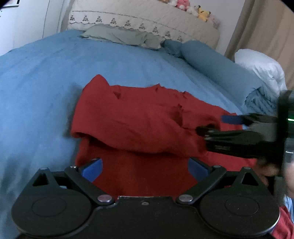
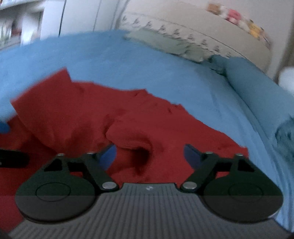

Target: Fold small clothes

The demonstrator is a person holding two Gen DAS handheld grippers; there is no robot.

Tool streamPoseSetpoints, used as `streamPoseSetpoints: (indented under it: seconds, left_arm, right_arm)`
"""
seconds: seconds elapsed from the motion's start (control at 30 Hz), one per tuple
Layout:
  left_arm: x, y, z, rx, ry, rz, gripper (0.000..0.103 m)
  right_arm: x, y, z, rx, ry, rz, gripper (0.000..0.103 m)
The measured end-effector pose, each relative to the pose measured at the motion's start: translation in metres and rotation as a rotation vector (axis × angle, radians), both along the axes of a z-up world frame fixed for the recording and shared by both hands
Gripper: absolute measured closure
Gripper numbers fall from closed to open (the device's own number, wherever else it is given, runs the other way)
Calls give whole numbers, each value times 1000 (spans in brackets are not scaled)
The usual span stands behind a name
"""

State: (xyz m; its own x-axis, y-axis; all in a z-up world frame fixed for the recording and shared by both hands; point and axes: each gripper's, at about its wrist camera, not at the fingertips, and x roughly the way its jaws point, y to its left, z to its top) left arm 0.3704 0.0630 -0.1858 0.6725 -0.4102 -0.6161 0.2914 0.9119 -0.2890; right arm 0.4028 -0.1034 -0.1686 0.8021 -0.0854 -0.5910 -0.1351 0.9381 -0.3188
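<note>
Lying on the blue bed cover (image 1: 46, 77) is a red piece of clothing (image 1: 139, 121), with its top part folded over toward the near side. In the left wrist view, the left gripper (image 1: 145, 168) hangs low over the near part of the red cloth. Its two blue pads (image 1: 92, 170) stand wide apart with nothing between them. The right gripper (image 1: 216, 125) comes in from the right side and its tip sits at the right end of the fold. It is blurry, so you cannot tell from this view how its fingers stand. A gray-green pillow (image 1: 117, 35) and a rolled blue blanket (image 1: 218, 68) lie at the far end of the bed. Small stuffed toys (image 1: 203, 12) sit on top of the headboard.

In the right wrist view, the right gripper (image 2: 149, 155) is also spread wide. A soft red bump of the clothing (image 2: 132, 139) rises between its blue pads (image 2: 109, 158), but the pads do not pinch it. The red cloth (image 2: 64, 114) spreads toward the left side of the bed cover (image 2: 110, 60). This view is blurry.
</note>
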Motion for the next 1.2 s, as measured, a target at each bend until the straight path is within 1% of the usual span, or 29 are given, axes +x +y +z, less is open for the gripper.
streamPoseSetpoints:
  seconds: [0.03, 0.07, 0.1, 0.13, 0.17, 0.23, 0.27, 0.3, 0.33, 0.4, 0.47, 0.5, 0.53, 0.57, 0.6, 0.63, 0.67, 0.7, 0.77, 0.8, 0.87, 0.93, 1.0, 1.1, 1.17, 1.2]
  left_arm:
    - [0, -1, -2, 1, 8, -7, 2]
    - [1, -2, -6, 5, 26, -12, 2]
    - [0, -2, -8, 5, 39, -20, 2]
    - [0, -3, -10, 9, 40, -28, 2]
    - [-1, -3, -11, 17, 38, -30, 2]
    - [-3, -4, -12, 32, 32, -33, 2]
    - [-4, -5, -13, 37, 26, -34, 2]
    - [-6, -5, -14, 41, 23, -36, 2]
    - [-6, -7, -15, 48, 20, -39, 2]
    - [-6, -10, -18, 64, 13, -41, 2]
    - [-7, -12, -21, 78, 2, -47, 2]
    - [-8, -12, -21, 80, -2, -47, 2]
    - [-8, -11, -21, 79, -5, -47, 2]
    - [-8, -11, -22, 77, -5, -45, 2]
    - [-10, -12, -23, 75, -6, -44, 2]
    - [-10, -12, -25, 75, -8, -44, 2]
    - [-11, -12, -26, 78, -11, -46, 2]
    - [-12, -13, -26, 83, -14, -47, 2]
    - [-13, -16, -25, 90, -18, -46, 2]
    - [-13, -16, -25, 89, -18, -45, 2]
    - [-13, -15, -25, 78, -13, -41, 2]
    - [-12, -13, -24, 62, -8, -37, 2]
    - [-11, -11, -24, 55, -5, -39, 2]
    - [-11, -10, -23, 48, -1, -37, 2]
    - [-10, -8, -23, 37, 3, -36, 2]
    - [-10, -7, -23, 33, 4, -35, 2]
  right_arm:
    - [9, 5, -7, -28, 17, 9, 33]
    - [16, 7, -10, -42, 31, 16, 61]
    - [23, 6, -10, -42, 36, 16, 75]
    - [28, 2, -6, -13, 24, -6, 75]
    - [28, -7, 1, 40, -3, -35, 75]
    - [24, -38, 15, 212, -75, -123, 75]
    - [20, -54, 18, 291, -96, -162, 75]
    - [16, -73, 16, 390, -106, -207, 74]
    - [13, -88, 11, 468, -97, -243, 74]
    - [7, -119, -12, 617, -44, -331, 68]
    - [-2, -137, -33, 701, -2, -386, 65]
    - [-10, -144, -39, 750, -22, -381, 63]
    - [-15, -147, -41, 779, -36, -378, 59]
    - [-19, -150, -42, 807, -39, -374, 47]
    - [-22, -151, -41, 837, -43, -362, 32]
    - [-25, -152, -40, 849, -54, -358, 24]
    - [-27, -150, -38, 845, -68, -362, 11]
    - [-28, -154, -33, 833, -81, -372, 4]
    - [-28, -156, -24, 809, -122, -408, 3]
    - [-25, -158, -21, 797, -127, -429, 3]
    - [-13, -160, -16, 746, -108, -487, 4]
    - [-2, -158, -13, 679, -90, -519, 9]
    - [6, -156, -14, 627, -59, -539, 23]
    - [6, -151, -15, 582, -2, -561, 36]
    - [-4, -148, -15, 524, 22, -572, 37]
    - [-12, -146, -15, 512, 28, -566, 37]
